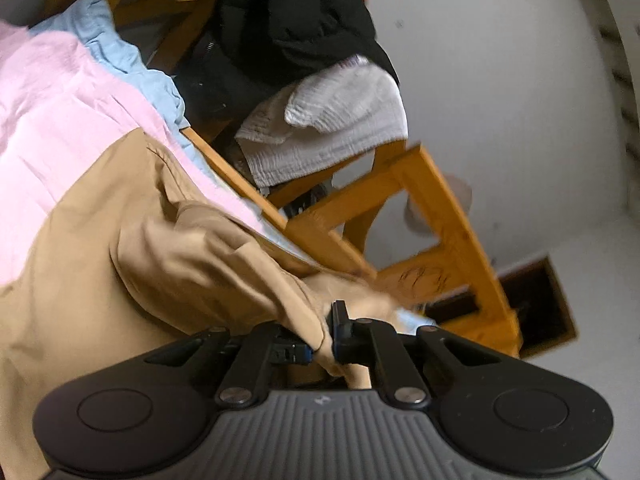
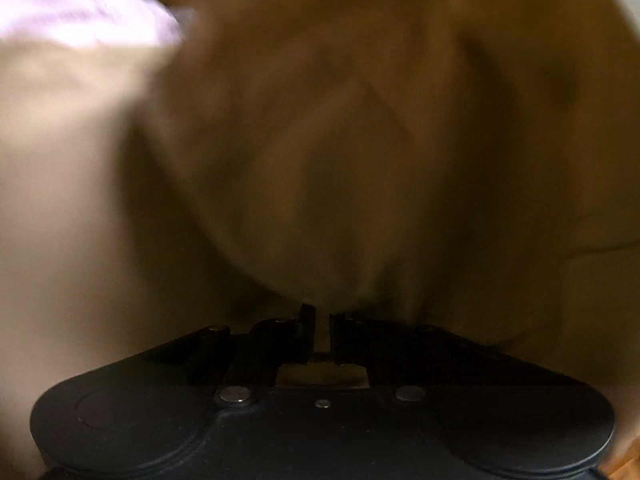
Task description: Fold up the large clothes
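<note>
**A:** Tan cloth fills most of the left wrist view. What has the left gripper [image 1: 326, 334] got?

**B:** Its jaws are closed tight on a bunched fold of the tan garment [image 1: 120, 248]. The cloth wraps over the inner finger and spills out below the tips. The gripper points forward and a little upward, along the edge of the bed.

**A:** Where does the garment lie?

**B:** Spread across the pink sheet [image 1: 60, 112], with a light blue sheet [image 1: 120, 52] showing beyond it. A fold of the tan cloth rises as a ridge toward the jaws.

**A:** And past the bed?

**B:** An orange wooden frame [image 1: 440, 208] runs beside the mattress edge. A white knitted cloth [image 1: 340, 120] hangs over a rail, with a black garment [image 1: 296, 20] heaped above it, against a white wall [image 1: 500, 80].

**A:** Now the right wrist view?

**B:** Heavily blurred. The tan garment [image 2: 320, 140] covers nearly the whole frame, very close to the lens. A strip of pink sheet [image 2: 80, 20] shows at the upper left.

**A:** The right gripper [image 2: 322, 320]?

**B:** The jaws stand almost together, with a narrow slit between them. Tan cloth sits right at the tips, but with this blur I cannot tell whether it is pinched.
</note>
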